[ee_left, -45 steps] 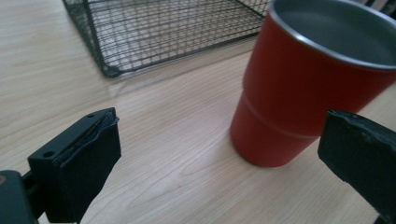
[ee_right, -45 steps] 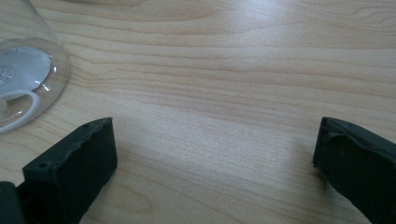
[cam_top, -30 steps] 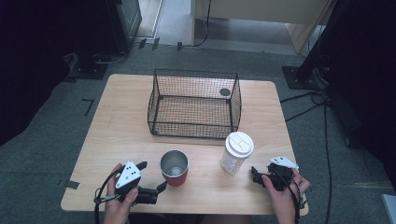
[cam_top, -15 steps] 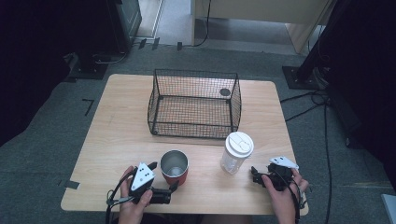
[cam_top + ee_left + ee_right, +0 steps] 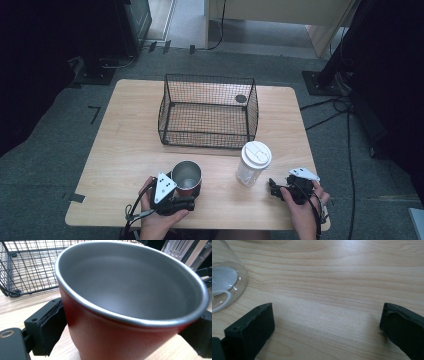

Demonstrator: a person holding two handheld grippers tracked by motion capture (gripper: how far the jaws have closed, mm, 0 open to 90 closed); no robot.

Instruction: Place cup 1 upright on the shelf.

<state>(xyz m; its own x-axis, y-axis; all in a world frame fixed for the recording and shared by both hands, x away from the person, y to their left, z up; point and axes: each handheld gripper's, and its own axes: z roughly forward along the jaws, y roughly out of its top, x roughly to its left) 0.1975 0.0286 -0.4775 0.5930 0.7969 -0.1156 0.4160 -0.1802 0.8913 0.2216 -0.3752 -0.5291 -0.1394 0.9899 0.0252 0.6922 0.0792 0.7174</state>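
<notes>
With its jaws spread to either side of the red metal cup [image 5: 125, 315], the left gripper [image 5: 186, 196] has the cup between its pads, though I cannot tell from the left gripper view whether the pads are pressing the wall or only standing just beside it; call it a wide stance around the cup, the grip not yet proven. The cup stands upright on the wooden table [image 5: 125, 150], near the person's edge and in front of the wire basket [image 5: 207, 111]. To the cup's right stands a clear plastic cup with a white lid [image 5: 254, 162], apart from it. Farther right of the red cup, the right gripper [image 5: 274, 187] rests low over bare wood with its jaws wide apart and nothing between them.

To close well, I would seat the pads squarely on opposite sides of the red wall, below the rolled steel rim, since the cup tapers and could slip downward through a high pinch. Squeeze evenly, then lift straight up so the cup clears the basket's near wall without tipping.
</notes>
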